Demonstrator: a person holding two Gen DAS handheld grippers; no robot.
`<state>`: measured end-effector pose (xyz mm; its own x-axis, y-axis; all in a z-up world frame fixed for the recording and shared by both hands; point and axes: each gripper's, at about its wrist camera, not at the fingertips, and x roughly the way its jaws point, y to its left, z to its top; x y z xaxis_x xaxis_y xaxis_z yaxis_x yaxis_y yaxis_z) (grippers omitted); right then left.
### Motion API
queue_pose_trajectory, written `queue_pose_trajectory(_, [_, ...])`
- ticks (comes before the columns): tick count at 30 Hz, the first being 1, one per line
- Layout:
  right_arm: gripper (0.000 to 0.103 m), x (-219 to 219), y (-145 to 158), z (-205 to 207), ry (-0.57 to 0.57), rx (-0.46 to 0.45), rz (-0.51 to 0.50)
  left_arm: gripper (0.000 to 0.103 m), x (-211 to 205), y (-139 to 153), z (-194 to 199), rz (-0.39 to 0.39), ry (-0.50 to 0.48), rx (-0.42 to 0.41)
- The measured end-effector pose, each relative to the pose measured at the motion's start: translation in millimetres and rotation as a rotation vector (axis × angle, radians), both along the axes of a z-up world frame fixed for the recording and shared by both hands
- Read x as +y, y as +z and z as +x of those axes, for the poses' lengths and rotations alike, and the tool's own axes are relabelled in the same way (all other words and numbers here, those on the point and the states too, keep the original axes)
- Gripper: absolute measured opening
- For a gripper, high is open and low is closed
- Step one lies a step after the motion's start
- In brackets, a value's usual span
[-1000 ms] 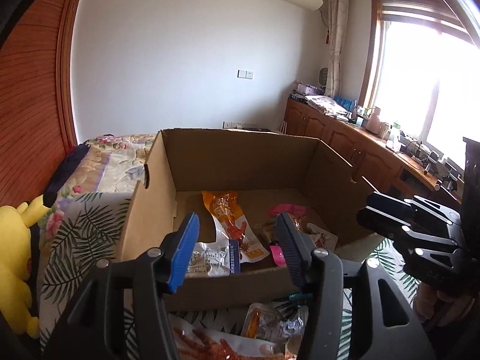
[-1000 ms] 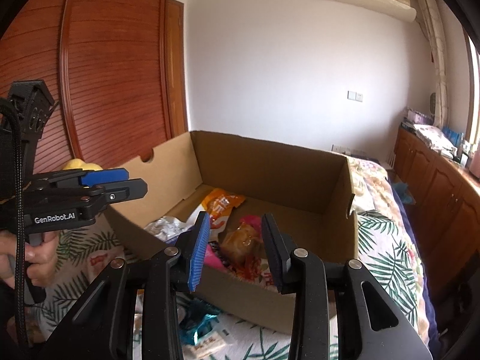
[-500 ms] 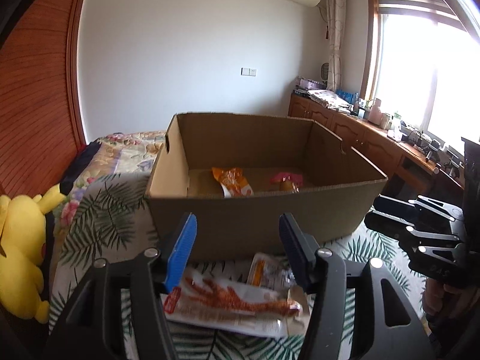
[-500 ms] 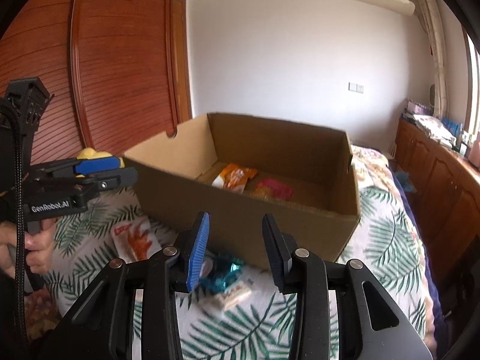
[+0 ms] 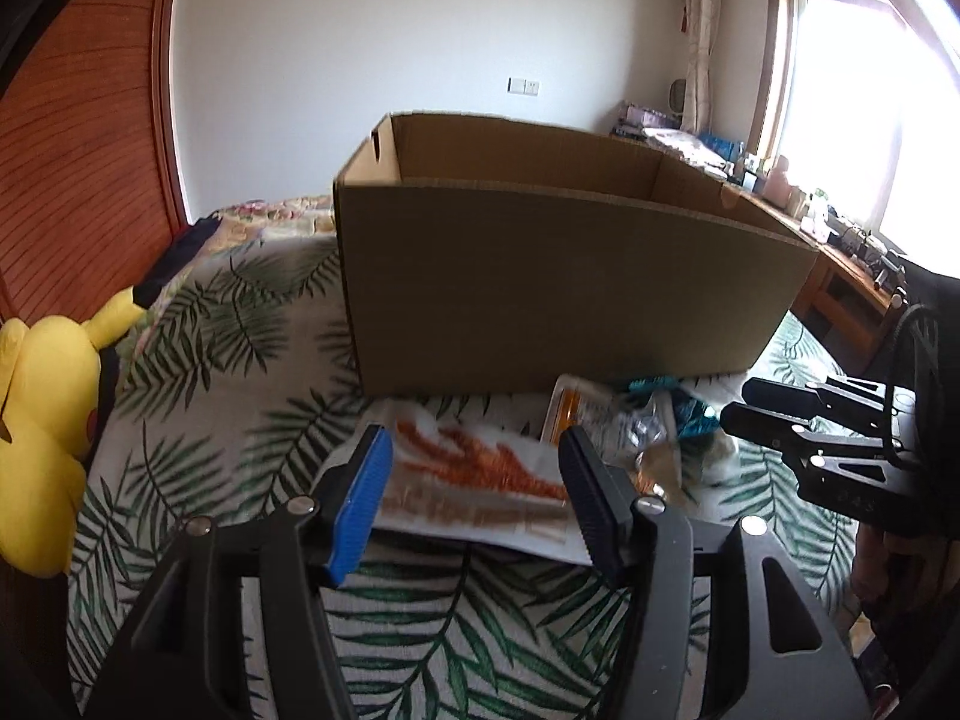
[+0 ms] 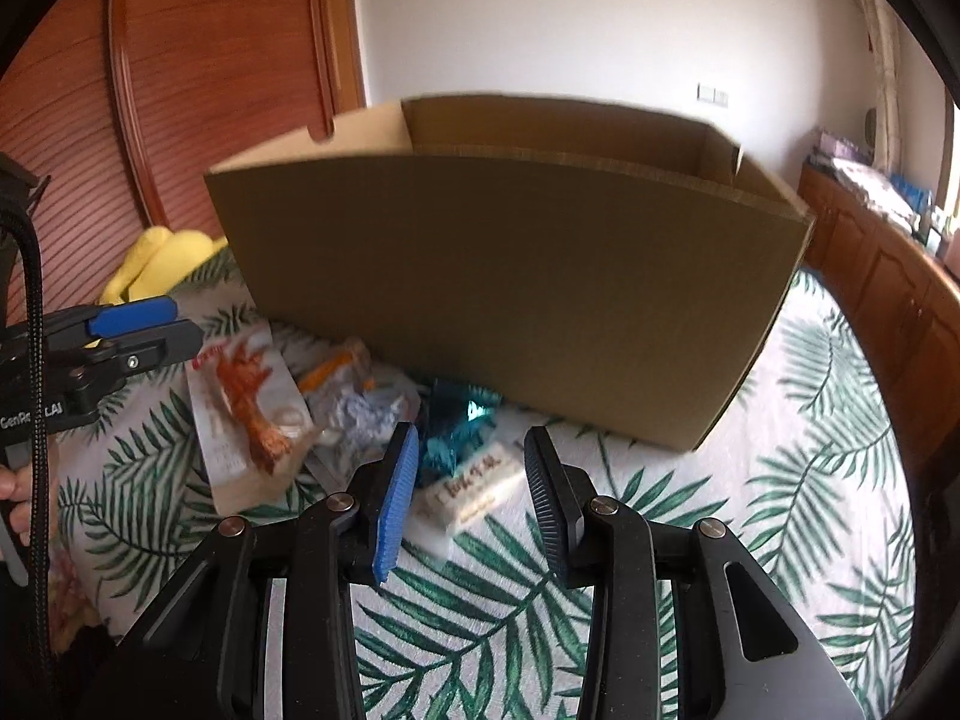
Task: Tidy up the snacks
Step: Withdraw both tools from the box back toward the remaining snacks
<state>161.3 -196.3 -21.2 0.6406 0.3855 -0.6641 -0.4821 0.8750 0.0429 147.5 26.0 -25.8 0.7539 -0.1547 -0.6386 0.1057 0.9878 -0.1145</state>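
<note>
Clearly the sorting was unfinished. From the left wrist view, the cardboard box (image 5: 570, 288) stood on the leaf-print bedspread (image 5: 240, 348), its near wall hiding whatever lay inside, so how much had already been put away could not be told. Several snacks lay loose on the bedspread against the foot of that near wall: a white packet with an orange chicken-feet picture (image 5: 480, 480), a clear crinkled packet (image 5: 624, 426) beside it, and a teal foil wrapper (image 5: 690, 408) toward the box's right corner. The left gripper (image 5: 474, 498) hung over the white packet with its jaws fairly wide and nothing pressed between them. A yellow plush toy (image 5: 48, 420) sat at the bedspread's left edge.

From the right wrist view, the same box (image 6: 510, 300) again showed only its outer wall and bare upper inside. The white chicken-feet packet (image 6: 246, 414), the clear packet (image 6: 354, 414) and the teal wrapper (image 6: 456, 426) lay along the foot of the wall, with a small white bar with handwriting-like print (image 6: 474, 486) nearest the camera. The right gripper (image 6: 468, 492) was poised over that bar, jaws narrow but apart, gripping nothing.

By my reading, at least four snacks were left to lift into the box, and both grippers seemed placed for a pick.
</note>
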Motion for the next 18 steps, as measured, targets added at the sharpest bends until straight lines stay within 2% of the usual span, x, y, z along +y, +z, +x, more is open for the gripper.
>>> queue_pose_trajectory(5, [0.037, 4, -10, 7, 0.003, 0.062, -0.008, 0.058, -1, -12, 0, 0.000, -0.002, 0.028])
queue_pose_trajectory(18, [0.041, 12, -18, 1, 0.035, 0.072, -0.098, 0.058, -4, -27, 0, -0.011, -0.011, 0.059])
